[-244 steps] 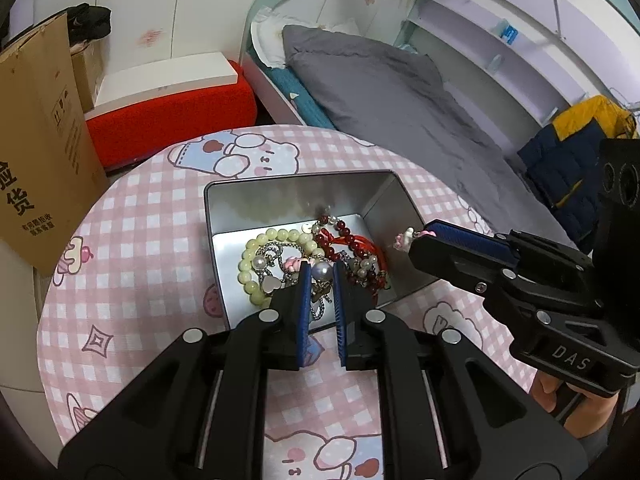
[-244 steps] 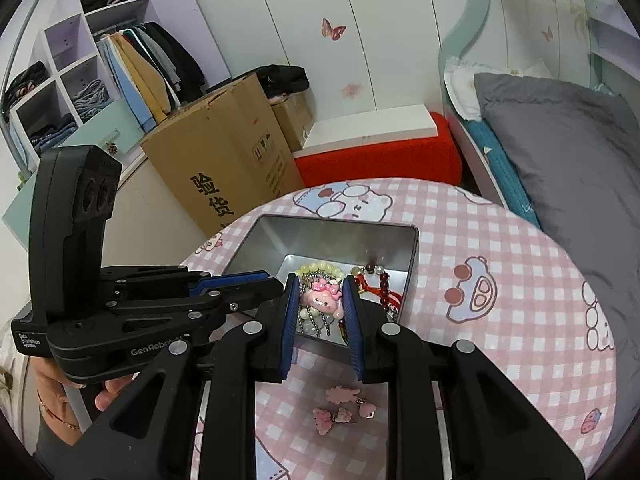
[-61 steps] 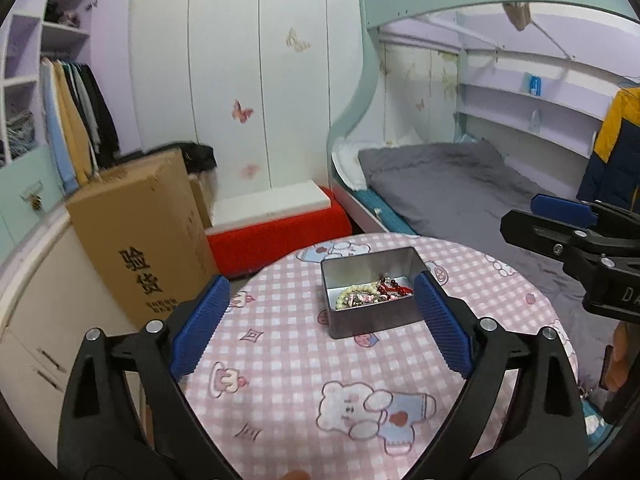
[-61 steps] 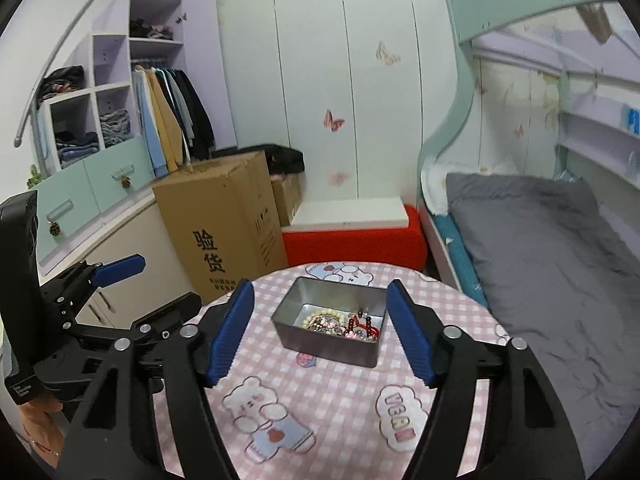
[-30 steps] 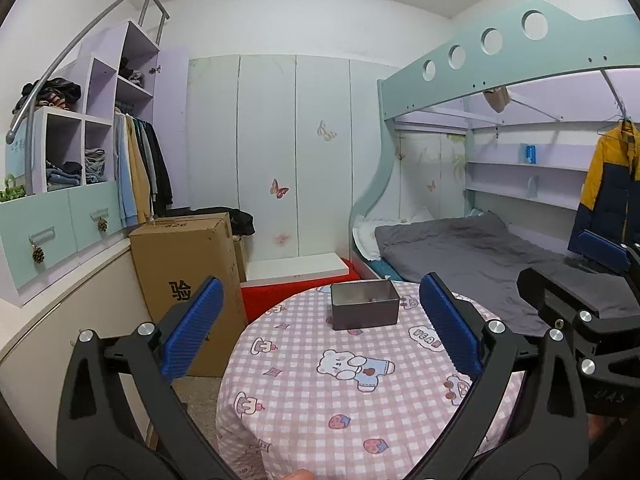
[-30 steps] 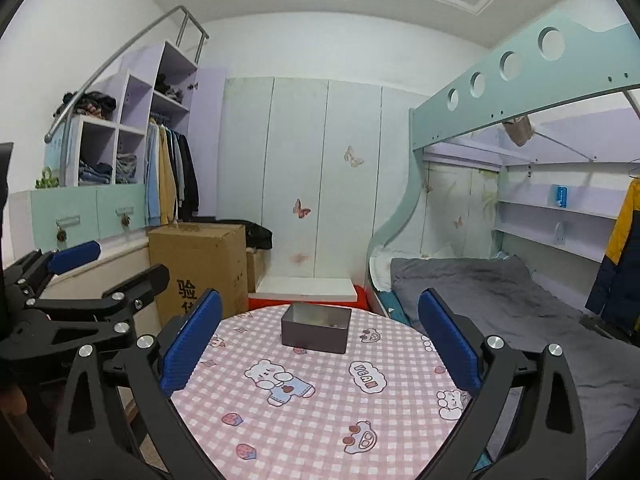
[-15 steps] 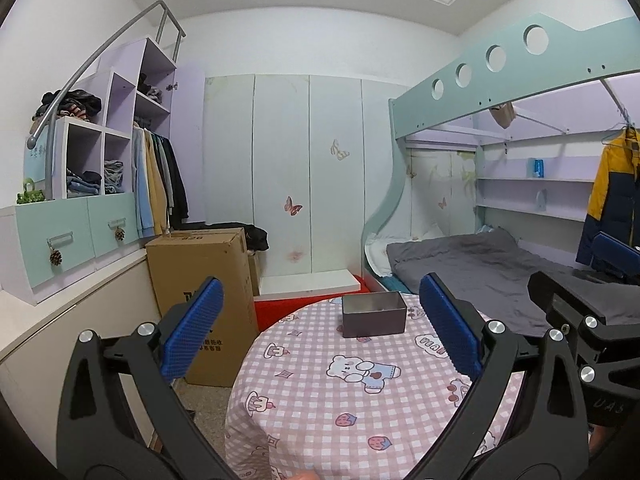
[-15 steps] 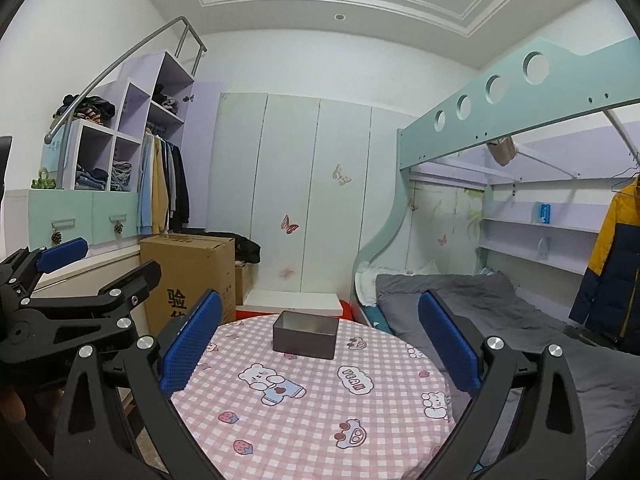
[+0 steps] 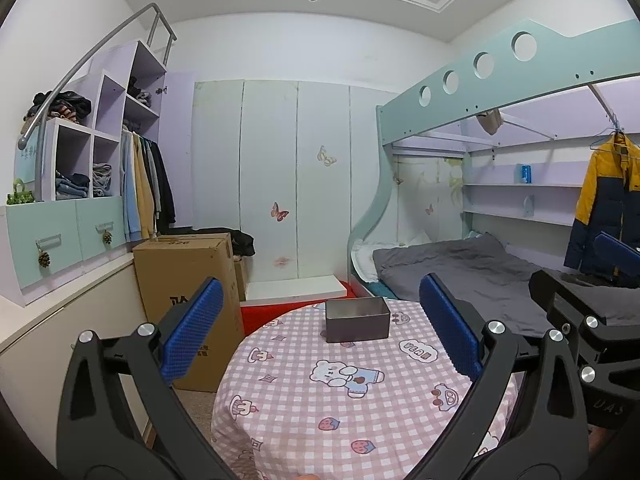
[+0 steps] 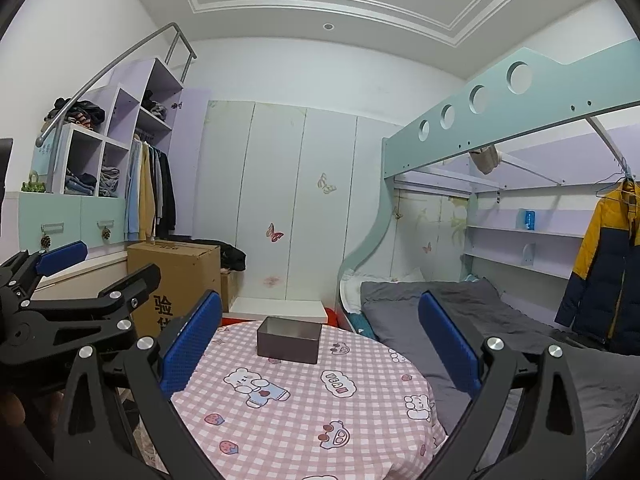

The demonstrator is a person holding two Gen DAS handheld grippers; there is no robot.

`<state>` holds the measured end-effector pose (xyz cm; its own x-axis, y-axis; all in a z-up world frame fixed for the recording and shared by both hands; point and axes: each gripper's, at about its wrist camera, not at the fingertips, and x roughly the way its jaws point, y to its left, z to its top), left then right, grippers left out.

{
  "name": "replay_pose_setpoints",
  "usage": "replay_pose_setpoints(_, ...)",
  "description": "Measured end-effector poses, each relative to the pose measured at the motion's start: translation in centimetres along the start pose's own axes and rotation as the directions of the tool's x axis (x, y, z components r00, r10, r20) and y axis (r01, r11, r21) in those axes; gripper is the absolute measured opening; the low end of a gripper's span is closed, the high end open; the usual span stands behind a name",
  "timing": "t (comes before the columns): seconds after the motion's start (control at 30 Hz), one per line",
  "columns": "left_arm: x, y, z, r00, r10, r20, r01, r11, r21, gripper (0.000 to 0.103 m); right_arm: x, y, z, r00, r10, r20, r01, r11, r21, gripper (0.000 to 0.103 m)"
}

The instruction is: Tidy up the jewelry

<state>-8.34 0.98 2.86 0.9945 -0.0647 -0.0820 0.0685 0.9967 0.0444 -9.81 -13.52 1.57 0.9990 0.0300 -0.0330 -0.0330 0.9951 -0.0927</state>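
A grey metal tin (image 9: 357, 319) stands on the far side of a round table with a pink checked cloth (image 9: 320, 396). It also shows in the right wrist view (image 10: 289, 339). Its contents are hidden from this low angle. My left gripper (image 9: 320, 332) is open and empty, held well back from the table. My right gripper (image 10: 320, 344) is open and empty too, also far back. The right gripper shows at the right edge of the left wrist view (image 9: 592, 320). The left gripper shows at the left of the right wrist view (image 10: 60, 300).
A cardboard box (image 9: 188, 280) stands left of the table. A red bench with a white top (image 9: 296, 292) is behind it. A bunk bed with grey bedding (image 9: 460, 268) is on the right. Wardrobe shelves (image 9: 100, 168) line the left wall.
Both grippers have drawn back and up from the tin, so the whole table and room show. Both jaws went from shut near the jewelry to wide open and empty.
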Motion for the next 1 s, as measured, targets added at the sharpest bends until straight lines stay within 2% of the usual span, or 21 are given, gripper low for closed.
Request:
replay_pose_setpoints(0.5,1.8,0.0,-0.2,0.999,0.024,-0.024,-0.024,1.000,0.000,0.096,2.1,0.0,-0.4,1.000,0.012,-0.017,-0.012,1.000,0.008,0.095)
replay_pose_setpoints(1.0,2.2,0.1,-0.6,0.999,0.038,-0.036,-0.039,0.999,-0.004,0.096,2.5,0.4,-0.8,0.999,0.025,-0.028,-0.025,1.000,0.005,0.095)
